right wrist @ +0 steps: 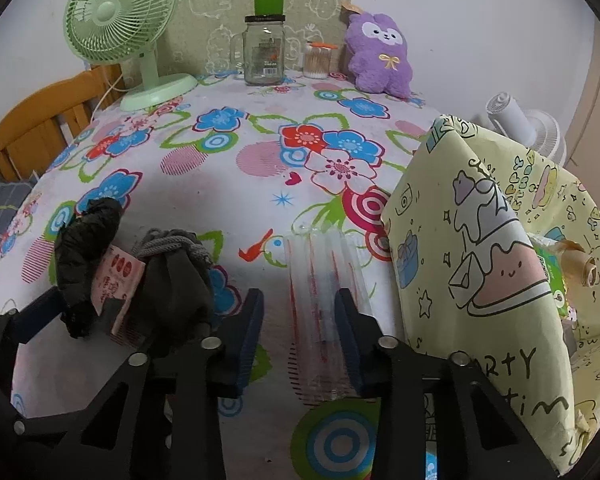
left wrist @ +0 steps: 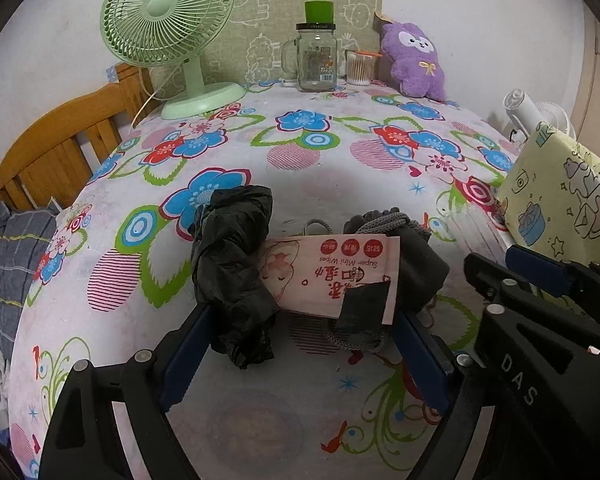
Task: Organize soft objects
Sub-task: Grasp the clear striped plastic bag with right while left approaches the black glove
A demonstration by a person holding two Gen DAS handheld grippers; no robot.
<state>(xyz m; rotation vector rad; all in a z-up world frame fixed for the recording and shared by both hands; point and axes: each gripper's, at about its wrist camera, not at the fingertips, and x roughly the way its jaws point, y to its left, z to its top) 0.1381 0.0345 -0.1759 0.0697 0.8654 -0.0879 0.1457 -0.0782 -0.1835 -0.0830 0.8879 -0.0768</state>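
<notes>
You had one black plastic bag, one wipes pack, one grey drawstring pouch, and two fans.

A flower-print table pushed against a pale wall

The table wears a cloth printed with blue and red flowers, green loops and pink striped discs. At its far edge a mint-green desk fan stands on a round base, its cord trailing off the left side. A beige panel with white cartoon outlines leans on the plain white wall behind. Left of the table is a wooden slatted frame, with grey checked fabric below it. To the right a white fan shows past the table's edge. The light is soft and even.
</notes>
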